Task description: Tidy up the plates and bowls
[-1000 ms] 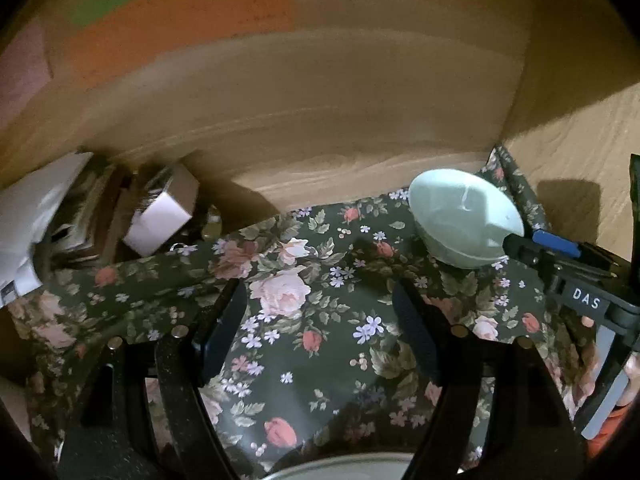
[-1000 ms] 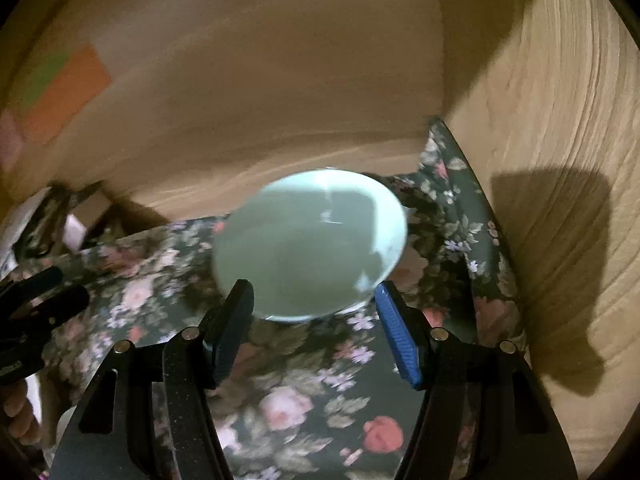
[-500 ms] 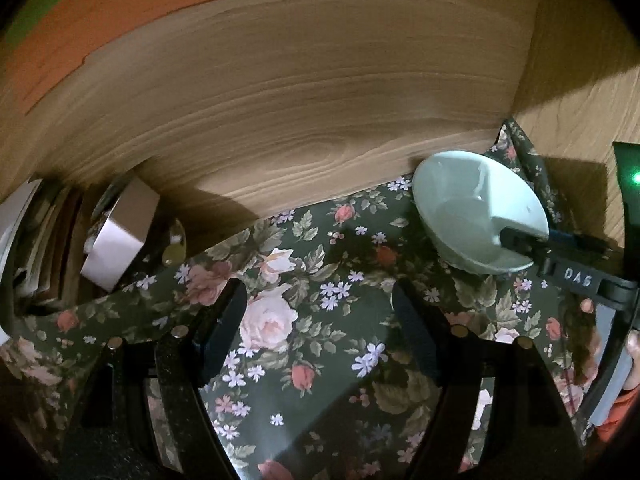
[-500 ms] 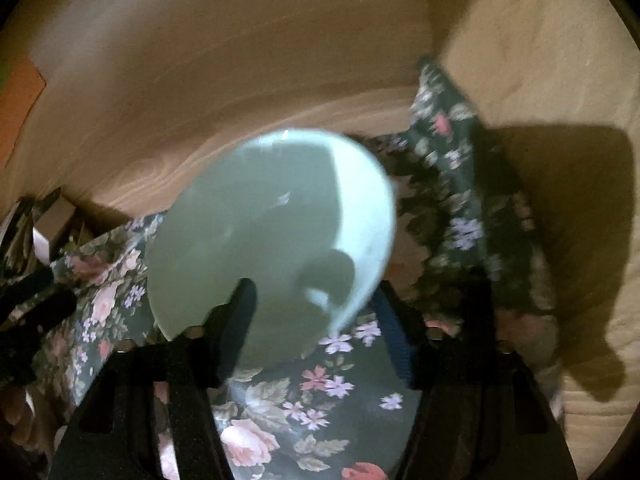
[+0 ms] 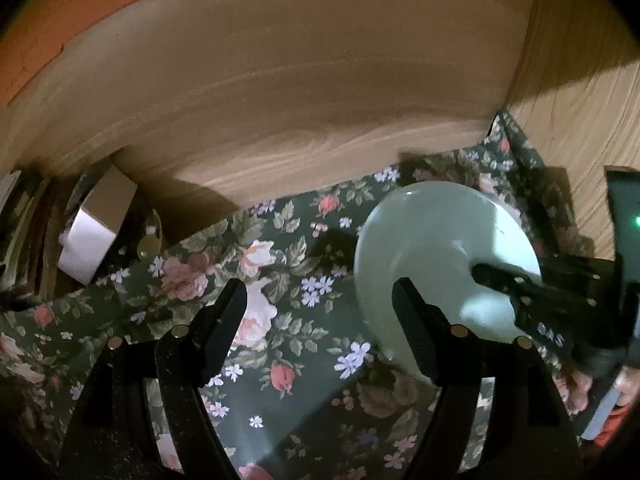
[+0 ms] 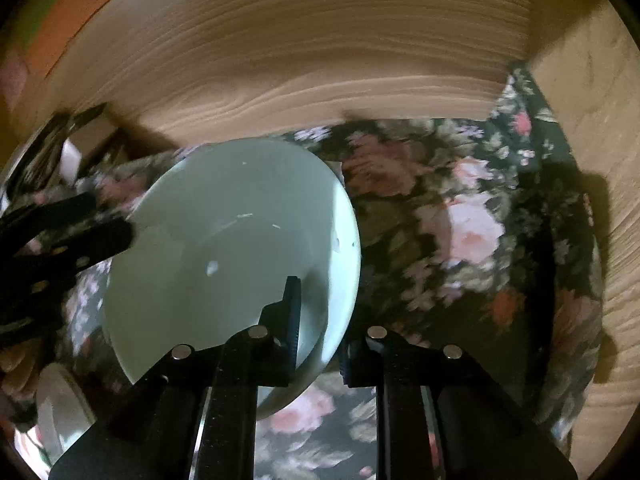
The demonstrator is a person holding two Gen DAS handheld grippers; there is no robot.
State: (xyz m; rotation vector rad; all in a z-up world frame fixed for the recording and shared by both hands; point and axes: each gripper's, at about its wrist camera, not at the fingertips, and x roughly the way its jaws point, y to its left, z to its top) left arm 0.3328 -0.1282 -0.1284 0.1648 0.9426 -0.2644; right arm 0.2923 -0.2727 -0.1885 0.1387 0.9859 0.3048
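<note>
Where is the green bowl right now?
The green bowl is clamped by its near rim in the right tool, tilted above the flowery cloth. In the left wrist view it sits right of the open left tool.

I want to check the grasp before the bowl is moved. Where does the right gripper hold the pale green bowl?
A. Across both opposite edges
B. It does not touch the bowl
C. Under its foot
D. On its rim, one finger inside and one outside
D: the right gripper is shut on the rim of the pale green bowl, one finger inside and one outside.
</note>
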